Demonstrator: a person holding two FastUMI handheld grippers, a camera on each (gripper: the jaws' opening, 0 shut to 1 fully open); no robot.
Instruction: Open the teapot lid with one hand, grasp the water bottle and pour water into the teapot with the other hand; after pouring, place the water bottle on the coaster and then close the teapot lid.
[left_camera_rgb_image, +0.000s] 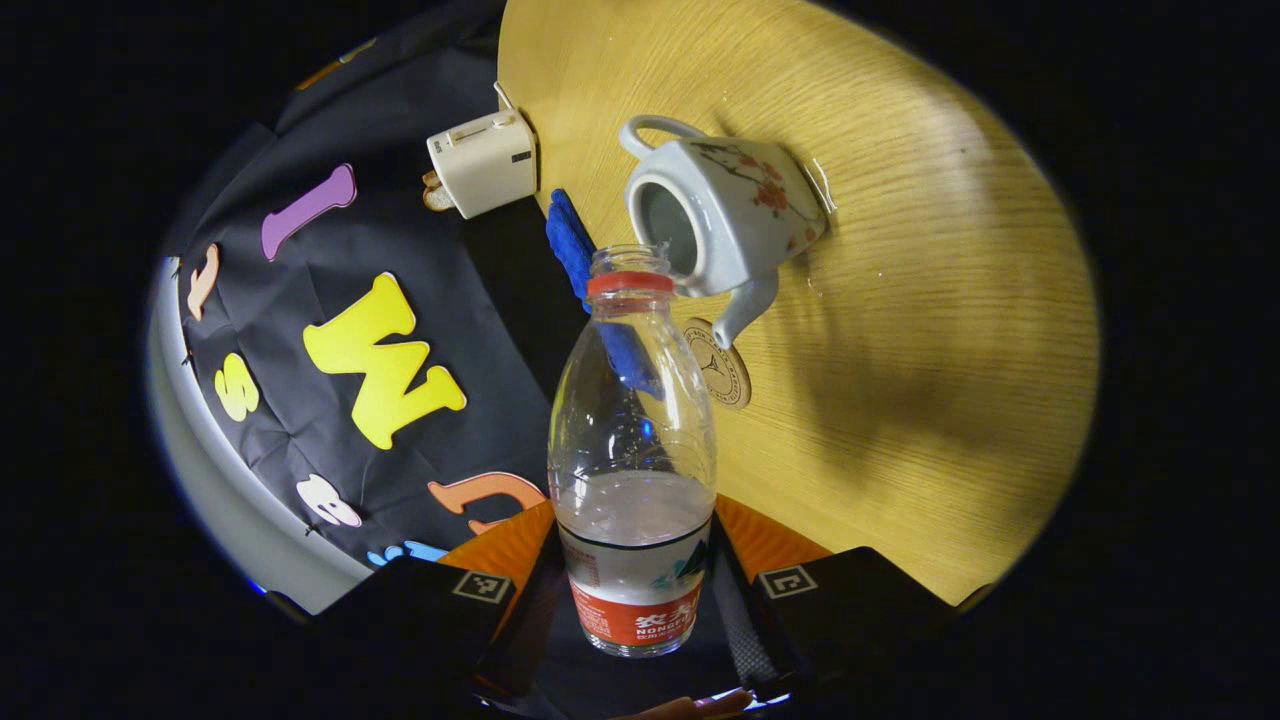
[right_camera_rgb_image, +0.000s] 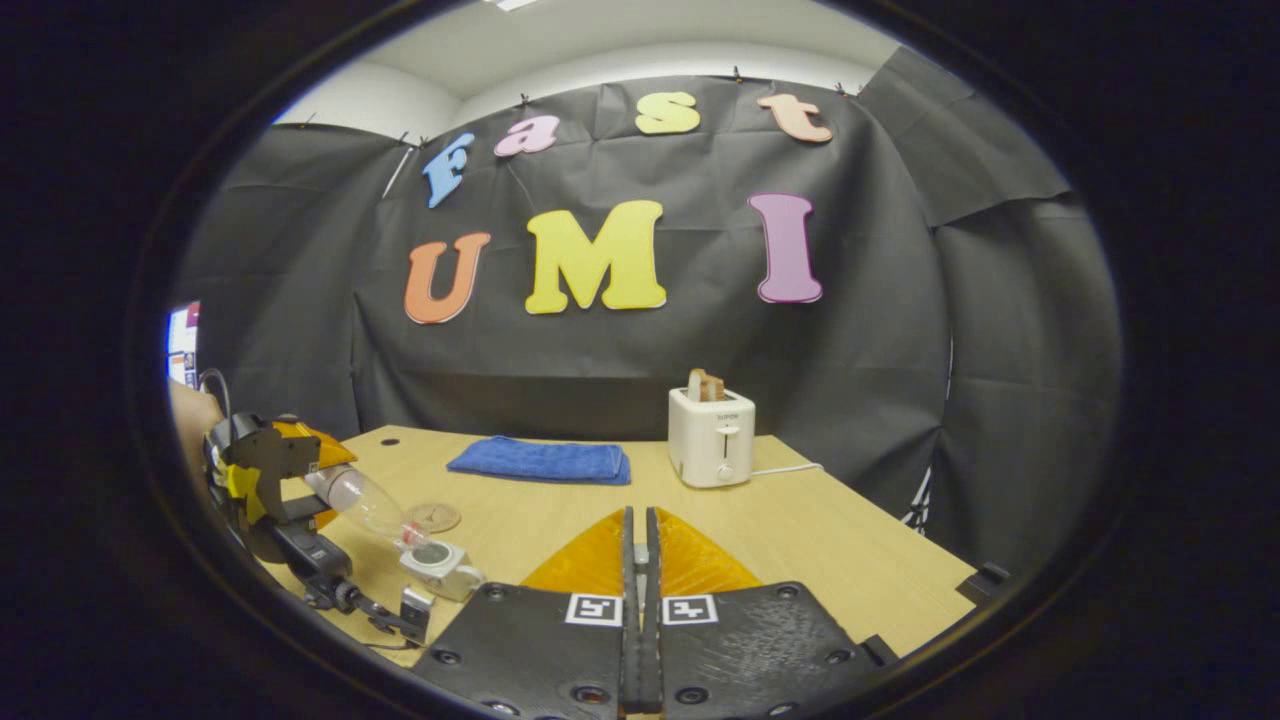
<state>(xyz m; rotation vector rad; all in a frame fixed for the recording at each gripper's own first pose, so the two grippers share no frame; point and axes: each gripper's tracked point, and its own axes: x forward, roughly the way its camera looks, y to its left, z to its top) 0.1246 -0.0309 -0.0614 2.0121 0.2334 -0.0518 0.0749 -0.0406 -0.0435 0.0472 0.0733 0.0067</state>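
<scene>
My left gripper (left_camera_rgb_image: 635, 540) is shut on the lower body of a clear water bottle (left_camera_rgb_image: 632, 450) with a red neck ring, no cap and some water in it. Its mouth sits just beside the open top of the pale, flower-painted teapot (left_camera_rgb_image: 725, 215); I see no stream of water. A round coaster (left_camera_rgb_image: 720, 365) lies under the spout tip. In the right gripper view, the left gripper (right_camera_rgb_image: 260, 480) tilts the bottle (right_camera_rgb_image: 365, 500) down toward the lidless teapot (right_camera_rgb_image: 440, 565), with the coaster (right_camera_rgb_image: 435, 517) just behind. My right gripper (right_camera_rgb_image: 637, 530) is shut above the table, nothing visible between its fingers.
A white toaster (right_camera_rgb_image: 712, 435) with toast stands at the back of the wooden table (right_camera_rgb_image: 850, 560). A folded blue towel (right_camera_rgb_image: 540, 460) lies to its left. A hand (right_camera_rgb_image: 190, 410) holds the left gripper at the table's left edge.
</scene>
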